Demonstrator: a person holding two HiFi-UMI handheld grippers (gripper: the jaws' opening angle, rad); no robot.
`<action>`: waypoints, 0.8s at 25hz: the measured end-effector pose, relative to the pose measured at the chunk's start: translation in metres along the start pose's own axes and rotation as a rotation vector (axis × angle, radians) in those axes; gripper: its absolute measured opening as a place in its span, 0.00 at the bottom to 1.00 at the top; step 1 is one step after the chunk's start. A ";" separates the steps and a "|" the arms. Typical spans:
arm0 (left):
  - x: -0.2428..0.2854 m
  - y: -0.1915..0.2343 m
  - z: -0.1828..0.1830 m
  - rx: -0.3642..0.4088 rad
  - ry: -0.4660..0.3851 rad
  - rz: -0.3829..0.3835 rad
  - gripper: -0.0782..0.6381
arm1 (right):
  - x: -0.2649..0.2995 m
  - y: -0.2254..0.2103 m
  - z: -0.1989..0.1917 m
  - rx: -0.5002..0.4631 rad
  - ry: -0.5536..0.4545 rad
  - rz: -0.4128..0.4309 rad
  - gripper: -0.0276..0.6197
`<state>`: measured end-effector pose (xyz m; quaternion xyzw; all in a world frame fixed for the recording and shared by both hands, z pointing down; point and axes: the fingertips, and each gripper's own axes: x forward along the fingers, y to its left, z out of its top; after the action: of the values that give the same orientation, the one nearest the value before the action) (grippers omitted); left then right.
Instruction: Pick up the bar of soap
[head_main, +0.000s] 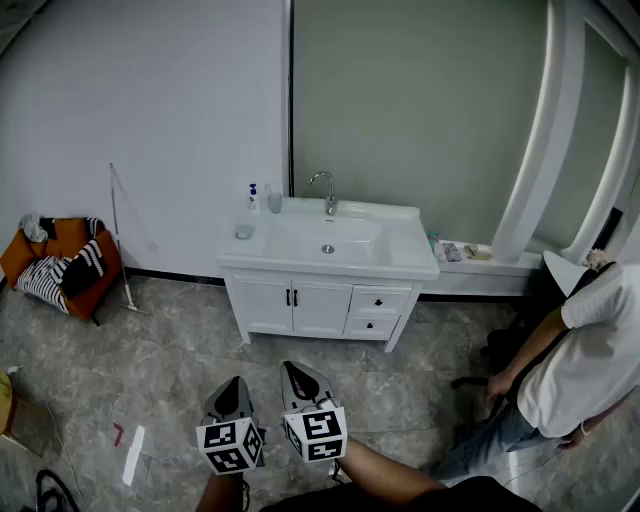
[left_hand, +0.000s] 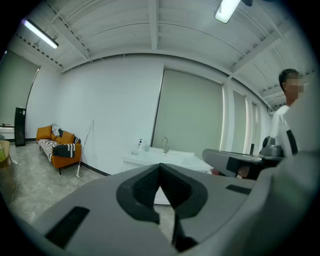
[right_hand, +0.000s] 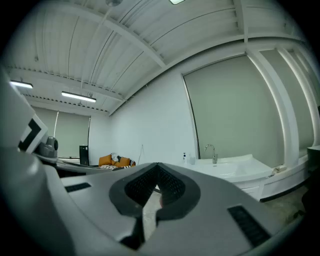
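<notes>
A white vanity (head_main: 330, 262) with a basin and a chrome tap (head_main: 327, 190) stands against the far wall. On its left corner lies a small pale item (head_main: 243, 231), too small to tell whether it is the soap. My left gripper (head_main: 236, 386) and right gripper (head_main: 292, 372) are held side by side low in the head view, well short of the vanity. Both point toward it. The left gripper (left_hand: 160, 168) has its jaws together with nothing between them. The right gripper (right_hand: 157, 168) is likewise shut and empty. The vanity (left_hand: 160, 159) shows far beyond the jaws.
A pump bottle (head_main: 253, 196) and a cup (head_main: 274, 200) stand by the tap. An orange sofa (head_main: 62, 264) with clothes sits at the left, and a thin pole (head_main: 120, 240) leans on the wall. A person in a white shirt (head_main: 585, 350) sits at the right. Grey tiled floor (head_main: 150, 380) lies between me and the vanity.
</notes>
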<state>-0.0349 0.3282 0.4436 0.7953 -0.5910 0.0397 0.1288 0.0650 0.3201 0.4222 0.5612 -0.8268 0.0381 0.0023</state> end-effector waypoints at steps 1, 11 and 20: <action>0.001 -0.001 0.002 0.002 0.001 -0.003 0.11 | -0.001 -0.001 0.001 -0.006 0.002 -0.001 0.05; 0.006 -0.005 -0.002 0.006 0.010 -0.013 0.11 | -0.003 -0.012 -0.002 0.025 -0.006 -0.013 0.05; 0.020 -0.020 0.001 0.023 0.012 -0.021 0.11 | -0.001 -0.035 -0.002 0.005 0.001 -0.011 0.05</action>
<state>-0.0095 0.3145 0.4441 0.8026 -0.5815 0.0498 0.1235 0.0980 0.3084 0.4266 0.5658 -0.8236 0.0404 0.0017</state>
